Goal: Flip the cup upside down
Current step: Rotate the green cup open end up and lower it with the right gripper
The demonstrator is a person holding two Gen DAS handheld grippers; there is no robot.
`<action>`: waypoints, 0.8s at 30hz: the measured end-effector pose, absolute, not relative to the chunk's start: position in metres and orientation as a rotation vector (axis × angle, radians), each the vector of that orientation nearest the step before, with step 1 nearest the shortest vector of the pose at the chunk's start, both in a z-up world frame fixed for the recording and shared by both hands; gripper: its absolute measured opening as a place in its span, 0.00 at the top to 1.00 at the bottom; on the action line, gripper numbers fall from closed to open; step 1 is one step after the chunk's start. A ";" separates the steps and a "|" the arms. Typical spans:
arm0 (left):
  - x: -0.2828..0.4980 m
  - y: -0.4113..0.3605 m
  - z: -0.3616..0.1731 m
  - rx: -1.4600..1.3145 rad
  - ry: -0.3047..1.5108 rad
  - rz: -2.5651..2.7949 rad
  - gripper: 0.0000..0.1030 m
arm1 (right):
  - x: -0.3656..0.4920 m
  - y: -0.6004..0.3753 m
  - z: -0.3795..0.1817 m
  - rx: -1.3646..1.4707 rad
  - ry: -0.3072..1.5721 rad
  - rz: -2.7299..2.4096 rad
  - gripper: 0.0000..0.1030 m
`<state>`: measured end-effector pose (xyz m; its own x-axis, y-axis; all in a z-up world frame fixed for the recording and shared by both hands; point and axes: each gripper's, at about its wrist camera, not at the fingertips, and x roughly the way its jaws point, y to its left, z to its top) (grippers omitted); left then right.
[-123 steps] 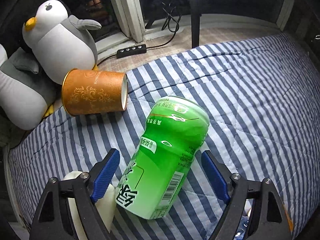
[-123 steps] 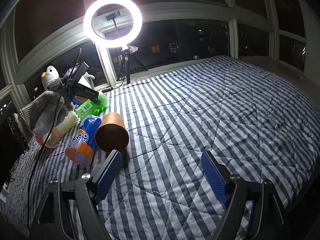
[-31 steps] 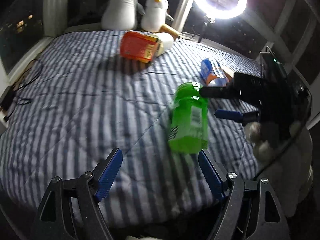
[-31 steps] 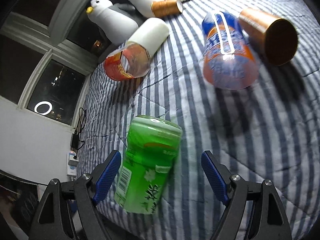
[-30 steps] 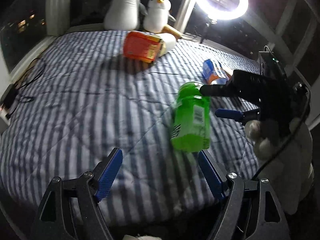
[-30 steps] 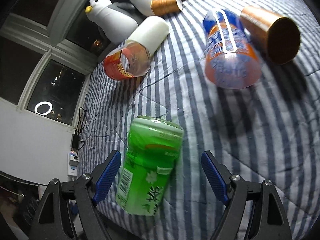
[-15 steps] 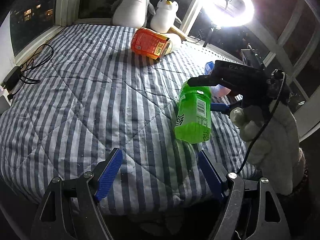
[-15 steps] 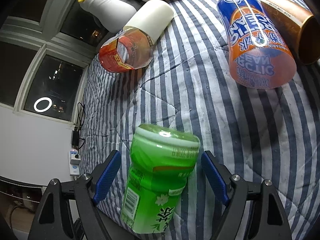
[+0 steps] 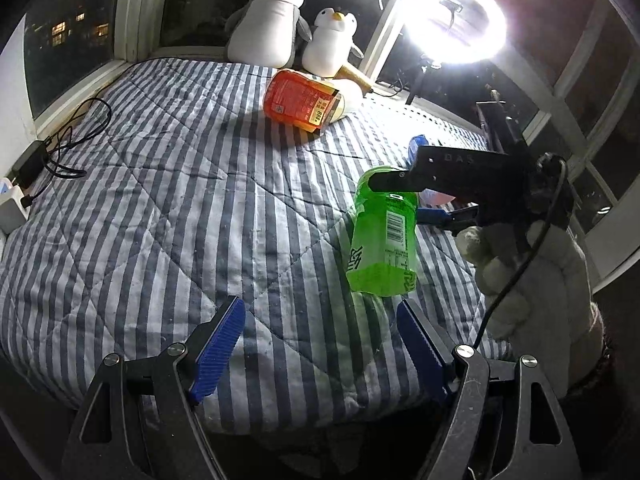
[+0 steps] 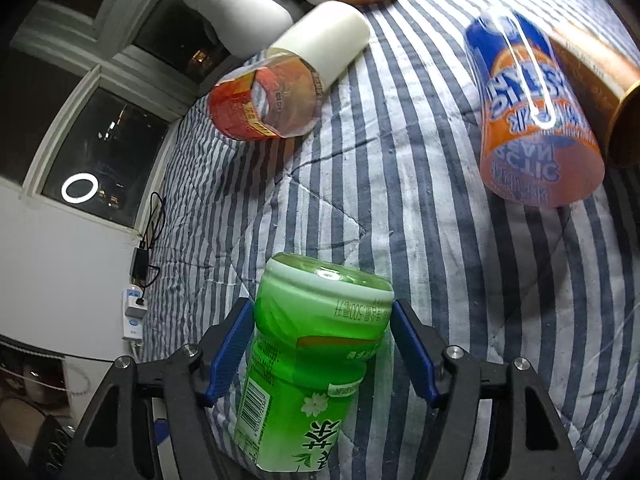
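- The green cup [image 10: 316,356] sat between the right gripper's [image 10: 322,344] blue pads, which pinched it just under the closed end; the rest of its body ran back toward the camera.
- From the left wrist view, the same cup [image 9: 384,236] stood off ahead and to the right of the left gripper [image 9: 320,344], held near its upper end by the right gripper [image 9: 430,200], its wider lower end just above or barely on the striped quilt [image 9: 168,184]; contact could not be told.
- The left gripper's jaws were spread wide with nothing between them, hanging over the quilt's near edge.
- Beyond the right gripper lay the other cups on their sides: a red cup [image 10: 264,100] nested against a white cup [image 10: 324,36] ahead and to the left, an orange-and-blue cup [image 10: 532,124] ahead and to the right, and a brown cup [image 10: 596,80] at the far right edge.
- Judged from these views, the pick was done and the cup looked turned closed end up, or close to it; what remained was setting it mouth down on the quilt and letting go.
- The soft, wrinkled bedding could let it tip on release.
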<state>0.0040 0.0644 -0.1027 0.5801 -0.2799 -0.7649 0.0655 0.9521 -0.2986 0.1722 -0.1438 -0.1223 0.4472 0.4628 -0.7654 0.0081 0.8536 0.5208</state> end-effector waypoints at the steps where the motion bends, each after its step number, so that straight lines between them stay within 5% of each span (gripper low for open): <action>1: 0.004 0.065 -0.102 -0.251 0.931 -0.203 0.21 | 0.170 -0.142 -0.119 0.476 1.066 0.294 0.36; 15: 0.009 0.060 -0.085 -0.233 0.883 -0.204 0.21 | 0.134 -0.139 -0.063 0.086 0.707 0.171 0.36; 24: 0.008 0.054 -0.082 -0.219 0.873 -0.214 0.21 | 0.135 -0.134 -0.073 -0.111 0.587 0.059 0.36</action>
